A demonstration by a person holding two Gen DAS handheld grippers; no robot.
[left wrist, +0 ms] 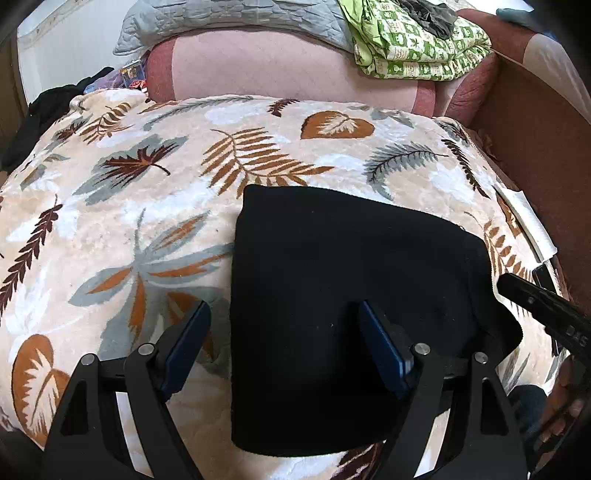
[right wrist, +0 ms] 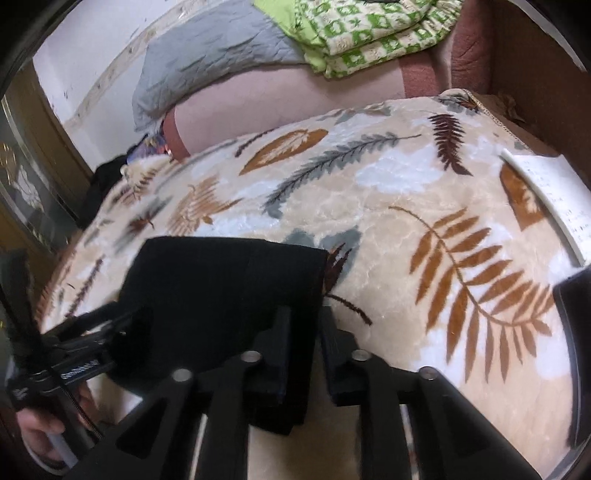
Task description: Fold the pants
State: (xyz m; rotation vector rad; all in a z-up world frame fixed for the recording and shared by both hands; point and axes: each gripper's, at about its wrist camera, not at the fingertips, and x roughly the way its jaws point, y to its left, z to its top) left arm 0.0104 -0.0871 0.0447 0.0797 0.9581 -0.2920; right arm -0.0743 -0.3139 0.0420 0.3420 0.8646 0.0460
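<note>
Black pants (left wrist: 343, 295) lie folded into a compact block on the leaf-patterned blanket (left wrist: 147, 206). My left gripper (left wrist: 282, 314) is open above the pants' left edge, one finger over the blanket and one over the cloth, holding nothing. In the right wrist view the pants (right wrist: 221, 288) lie left of centre. My right gripper (right wrist: 304, 321) has its jaws close together with a narrow gap at the pants' right edge; whether cloth is pinched there I cannot tell. The right gripper's body shows at the right edge of the left wrist view (left wrist: 546, 310).
A pink sofa back (left wrist: 280, 62) rises behind the blanket, with a grey quilt (left wrist: 207, 18) and a green patterned cloth (left wrist: 417, 44) on top. A white paper (right wrist: 554, 199) lies at the blanket's right edge. Dark clothes (left wrist: 48, 103) sit at far left.
</note>
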